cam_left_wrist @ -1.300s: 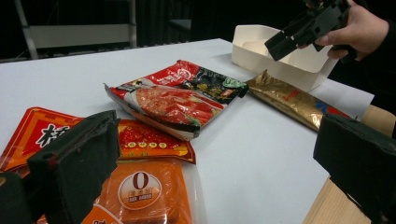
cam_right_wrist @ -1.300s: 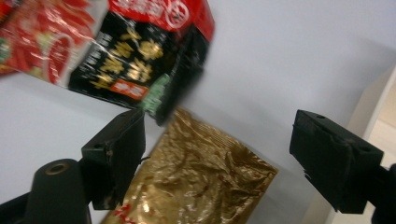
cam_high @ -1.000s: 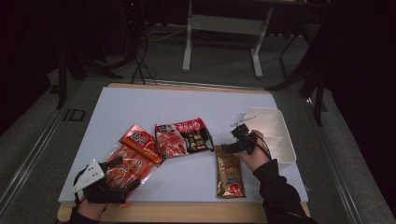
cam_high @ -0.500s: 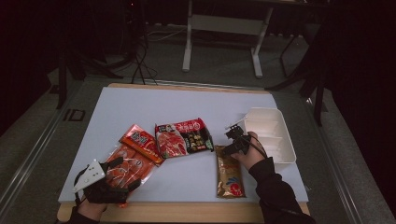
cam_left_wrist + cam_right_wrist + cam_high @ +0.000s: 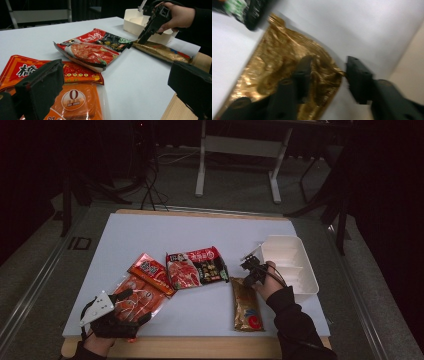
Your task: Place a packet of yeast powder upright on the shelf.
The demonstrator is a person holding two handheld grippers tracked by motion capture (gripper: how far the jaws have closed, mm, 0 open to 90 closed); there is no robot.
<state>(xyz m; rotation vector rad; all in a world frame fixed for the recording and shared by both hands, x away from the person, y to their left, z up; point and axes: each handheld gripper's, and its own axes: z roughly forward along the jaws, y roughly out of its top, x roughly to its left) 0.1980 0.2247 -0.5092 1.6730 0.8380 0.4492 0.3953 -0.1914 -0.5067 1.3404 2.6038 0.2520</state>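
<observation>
In the high view, the right gripper point(image 5: 250, 268) is at the centre right of the frame, with its tips down on the top end of the gold packet point(image 5: 246, 305). This packet lies lengthwise on the white table point(image 5: 150, 230), in the lower centre right, just beside the white tray point(image 5: 305, 285). The jaws have just been closing. In the right gripper view the crumpled gold foil point(image 5: 287, 75) sits between them: one jaw lies on the foil and the other stands at its edge, but the blur does not let me tell if both pads press it.

The left gripper point(image 5: 132, 305) is in the lower left of the high view, over the orange packet point(image 5: 142, 292). Its jaws stand wide apart in the left gripper view, and nothing is pinched. A red packet point(image 5: 152, 270) and a red and black packet point(image 5: 196, 266) lie in the middle of the frame.
</observation>
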